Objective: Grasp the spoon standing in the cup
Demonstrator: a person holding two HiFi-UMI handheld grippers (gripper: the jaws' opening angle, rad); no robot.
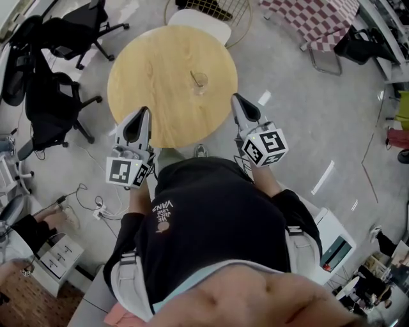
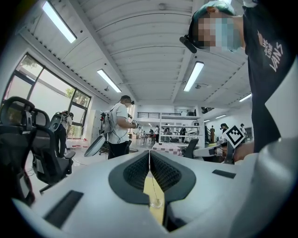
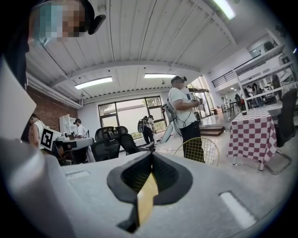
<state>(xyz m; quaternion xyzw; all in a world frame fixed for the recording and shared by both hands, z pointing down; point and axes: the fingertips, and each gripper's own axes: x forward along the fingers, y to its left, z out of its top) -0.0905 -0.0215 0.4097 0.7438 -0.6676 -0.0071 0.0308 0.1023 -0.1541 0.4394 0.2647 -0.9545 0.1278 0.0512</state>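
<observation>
A clear glass cup (image 1: 200, 83) stands on the round wooden table (image 1: 153, 70), right of its middle, with a thin spoon (image 1: 195, 77) leaning in it. My left gripper (image 1: 144, 112) hovers over the table's near left edge, shut and empty. At the near right edge my right gripper (image 1: 235, 98) is also shut, holding nothing. Both are well short of the cup. In the left gripper view the jaws meet at the left gripper (image 2: 149, 152) tip, and the cup (image 2: 156, 202) shows small through the gap below. The right gripper (image 3: 151, 156) view shows only a strip of table (image 3: 146, 200).
Black office chairs (image 1: 54, 96) stand left of the table and a white seat (image 1: 199, 24) at its far side. A checked tablecloth (image 1: 314, 16) lies far right. Cables (image 1: 96, 205) trail on the floor near left. People stand far off (image 2: 118, 126), with a wire chair (image 3: 199, 149).
</observation>
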